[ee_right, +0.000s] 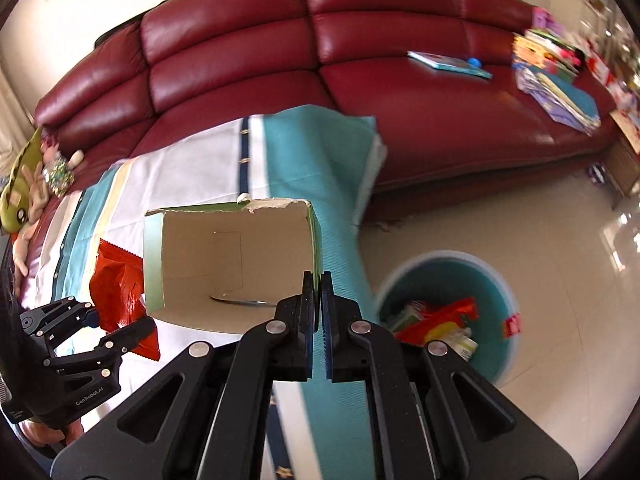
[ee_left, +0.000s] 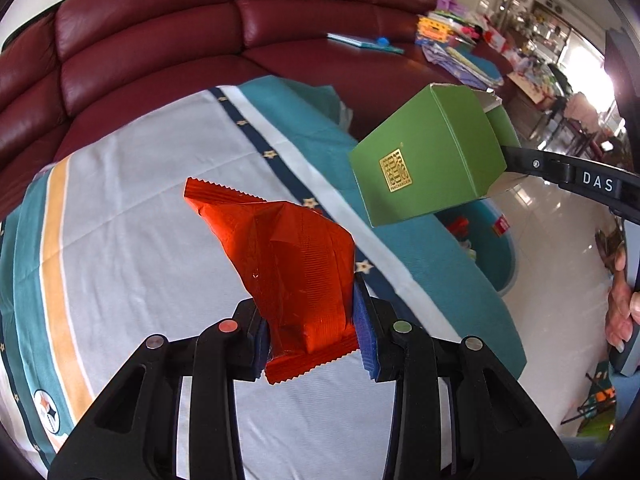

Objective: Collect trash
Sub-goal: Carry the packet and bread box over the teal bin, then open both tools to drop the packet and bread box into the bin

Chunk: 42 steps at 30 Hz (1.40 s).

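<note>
My left gripper is shut on a crumpled red foil wrapper and holds it above the cloth-covered table. The wrapper also shows in the right wrist view, with the left gripper below it. My right gripper is shut on the side wall of an open green cardboard box, held up with its opening facing the camera. The box also shows in the left wrist view, up and to the right of the wrapper. A teal round trash bin with several wrappers inside stands on the floor, right of the table.
A dark red leather sofa runs behind the table, with books and papers on its right seat and soft toys at its left. The tiled floor lies to the right. The bin also shows below the box.
</note>
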Tool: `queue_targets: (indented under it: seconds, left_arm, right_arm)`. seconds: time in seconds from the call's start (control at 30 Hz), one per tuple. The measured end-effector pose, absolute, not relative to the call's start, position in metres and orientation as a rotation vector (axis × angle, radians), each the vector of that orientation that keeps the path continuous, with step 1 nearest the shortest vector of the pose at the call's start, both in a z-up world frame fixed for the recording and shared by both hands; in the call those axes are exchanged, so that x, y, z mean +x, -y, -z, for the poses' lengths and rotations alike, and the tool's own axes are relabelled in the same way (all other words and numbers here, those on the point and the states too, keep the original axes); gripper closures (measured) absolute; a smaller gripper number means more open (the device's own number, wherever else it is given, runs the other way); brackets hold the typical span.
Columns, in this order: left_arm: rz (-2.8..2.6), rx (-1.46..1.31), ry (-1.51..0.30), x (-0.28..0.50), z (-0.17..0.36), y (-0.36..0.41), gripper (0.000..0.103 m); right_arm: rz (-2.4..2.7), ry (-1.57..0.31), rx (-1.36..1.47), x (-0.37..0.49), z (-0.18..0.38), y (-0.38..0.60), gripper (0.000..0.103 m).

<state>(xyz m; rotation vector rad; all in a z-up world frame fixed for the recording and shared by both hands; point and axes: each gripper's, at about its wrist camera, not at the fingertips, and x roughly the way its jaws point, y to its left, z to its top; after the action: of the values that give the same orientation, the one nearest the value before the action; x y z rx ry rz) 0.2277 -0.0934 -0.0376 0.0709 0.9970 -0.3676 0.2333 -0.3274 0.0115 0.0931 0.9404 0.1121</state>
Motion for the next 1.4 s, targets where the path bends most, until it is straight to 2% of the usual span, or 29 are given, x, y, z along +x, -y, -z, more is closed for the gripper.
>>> queue_targets:
  seconds: [0.53, 0.83, 0.93, 1.0, 1.07, 1.17, 1.4]
  left_arm:
    - [0.623, 0.283, -1.051, 0.221, 0.06, 0.287, 0.066]
    - [0.698, 0.311, -1.115, 0.236, 0.085, 0.355, 0.066]
    - [0.711, 0.317, -1.122, 0.241, 0.093, 0.369, 0.062]
    - [0.705, 0.312, -1.126, 0.245, 0.097, 0.375, 0.044]
    - [0.692, 0.313, -1.123, 0.245, 0.1, 0.38, 0.035]
    - [0.668, 0.322, -1.124, 0.247, 0.101, 0.381, 0.016]
    - [0.641, 0.296, -1.128, 0.252, 0.101, 0.362, 0.007]
  right_arm:
    - [0.092, -0.913, 0.326, 0.179, 0.009, 0.503, 0.099]
    - [0.13, -0.935, 0.391, 0.182, 0.028, 0.539, 0.099]
    - [0.14, -0.946, 0.396, 0.184, 0.033, 0.545, 0.099]
    - [0.147, -0.955, 0.399, 0.186, 0.035, 0.547, 0.099]
    - [0.151, -0.964, 0.397, 0.187, 0.037, 0.548, 0.099]
    - [0.151, -0.978, 0.395, 0.191, 0.042, 0.549, 0.099]
    - [0.132, -1.017, 0.377, 0.203, 0.053, 0.542, 0.099]
